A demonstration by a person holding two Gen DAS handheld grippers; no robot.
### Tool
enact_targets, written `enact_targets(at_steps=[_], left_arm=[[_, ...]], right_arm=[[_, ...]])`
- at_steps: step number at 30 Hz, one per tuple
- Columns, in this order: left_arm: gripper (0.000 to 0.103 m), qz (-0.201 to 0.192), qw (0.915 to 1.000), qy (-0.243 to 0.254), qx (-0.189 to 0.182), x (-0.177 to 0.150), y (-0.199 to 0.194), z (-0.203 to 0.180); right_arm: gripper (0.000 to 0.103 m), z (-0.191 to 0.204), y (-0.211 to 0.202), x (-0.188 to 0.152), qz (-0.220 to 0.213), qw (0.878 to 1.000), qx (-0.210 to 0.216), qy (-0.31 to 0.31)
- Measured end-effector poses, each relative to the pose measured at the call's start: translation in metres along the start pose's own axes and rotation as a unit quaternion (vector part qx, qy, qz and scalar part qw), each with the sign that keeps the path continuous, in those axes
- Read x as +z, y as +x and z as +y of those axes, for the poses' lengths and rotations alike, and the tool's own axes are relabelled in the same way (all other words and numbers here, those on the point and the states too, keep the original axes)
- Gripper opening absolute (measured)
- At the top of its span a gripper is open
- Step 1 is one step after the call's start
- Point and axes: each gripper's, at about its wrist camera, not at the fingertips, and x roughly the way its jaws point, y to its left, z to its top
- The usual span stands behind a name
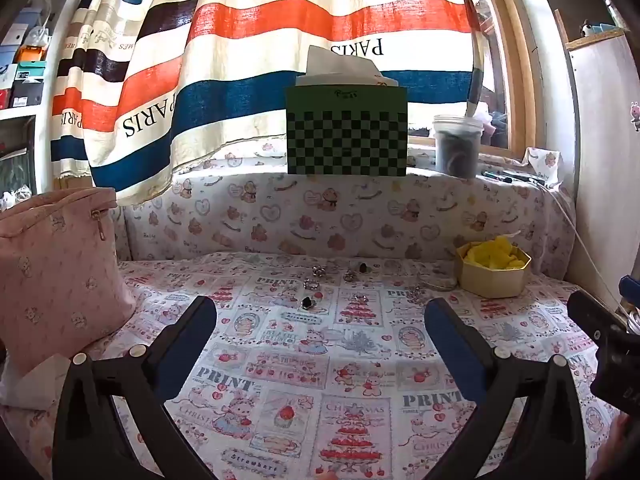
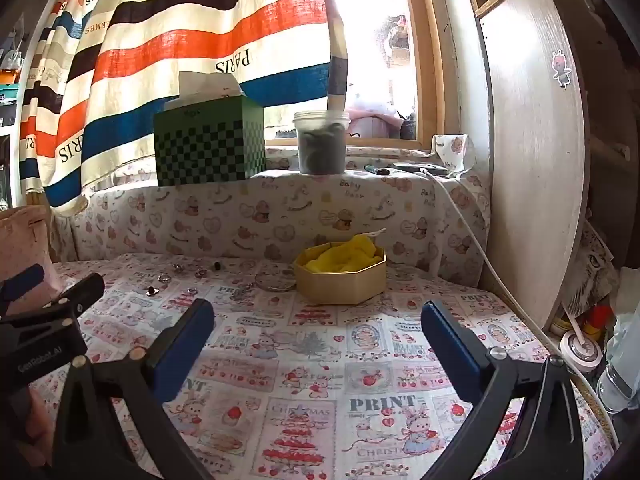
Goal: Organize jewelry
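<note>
- Both tongs wide open, holding nothing: left gripper (image 1: 320, 312) and right gripper (image 2: 318, 316) hover over the printed cloth (image 1: 360, 380).
- Jewelry sits mid-frame in the left view: rings (image 1: 316, 276) scattered, a dark-stone ring (image 1: 307, 302) nearest me, a bangle (image 1: 438, 280) touching the box.
- Gold box (image 1: 494, 270), yellow lining, right of centre, open, probably the target.
- My guess: rings are light, hard, slippery and tiny against the pads; pinch across the band, not the stone. Busy print hides them.
- The bangle is stiff and thin; grip its rim.
- Left view shows a pink bag (image 1: 52, 264) at left edge.
- Right view shows the box (image 2: 340, 276) closer, a white cable (image 2: 460, 216) and bottles at lower right; rings (image 2: 176, 276) look smaller, upper left of the cloth.
</note>
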Motion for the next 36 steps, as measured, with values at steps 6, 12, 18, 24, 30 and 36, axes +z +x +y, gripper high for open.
enact_targets(at_steps=[6, 12, 18, 24, 30, 36], left_arm=[[0.103, -0.003, 1.0, -0.004, -0.006, 0.0, 0.0005, 0.0039], [0.103, -0.001, 1.0, -0.001, -0.004, -0.0034, -0.0009, 0.0044], [0.103, -0.001, 1.0, 0.001, 0.008, 0.0004, -0.0016, -0.0017], [0.103, 0.002, 1.0, 0.003, 0.0, 0.0014, -0.0012, -0.0026], [0.103, 0.002, 1.0, 0.002, 0.0, -0.0002, -0.0011, -0.0011], [0.103, 0.004, 1.0, 0.001, -0.003, -0.0001, -0.0003, -0.0015]], right_arm=[[0.103, -0.0015, 0.0013, -0.0001, -0.002, 1.0, -0.003, -0.003], [0.103, -0.0028, 0.0013, 0.0005, -0.007, 1.0, -0.001, 0.0], [0.103, 0.0, -0.0006, -0.0009, -0.006, 1.0, 0.002, -0.003], [0.103, 0.0, 0.0002, -0.0004, -0.005, 1.0, 0.004, -0.004], [0.103, 0.0004, 0.0, -0.0006, -0.005, 1.0, 0.004, -0.004], [0.103, 0.002, 0.0015, -0.0014, 0.001, 1.0, 0.007, -0.005]])
